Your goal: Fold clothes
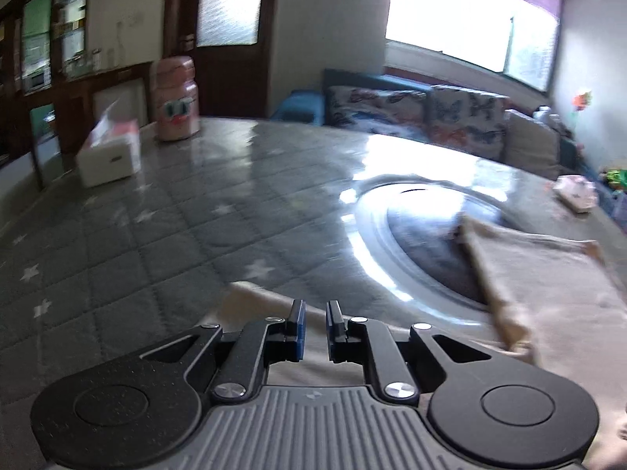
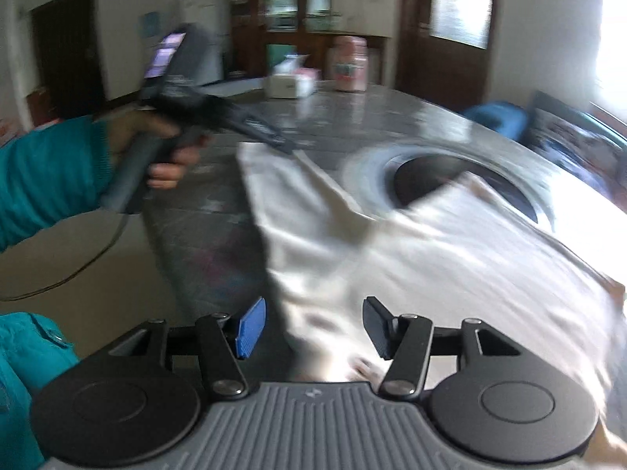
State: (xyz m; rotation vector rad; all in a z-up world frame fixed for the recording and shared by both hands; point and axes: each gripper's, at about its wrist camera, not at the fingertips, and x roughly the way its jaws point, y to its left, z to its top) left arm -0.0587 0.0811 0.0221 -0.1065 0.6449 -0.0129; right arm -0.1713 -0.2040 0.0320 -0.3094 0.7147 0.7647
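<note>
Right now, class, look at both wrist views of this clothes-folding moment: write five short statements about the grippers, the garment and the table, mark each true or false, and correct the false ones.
1. The right gripper is open. True.
2. The pale beige cloth garment lies on the grey star-patterned table. True.
3. The pink jar rests on the garment. False: it stands apart, at the table's far side.
4. The white tissue box sits beside the pink jar. True.
5. The left gripper is spread wide. False: only a narrow gap shows.
</note>
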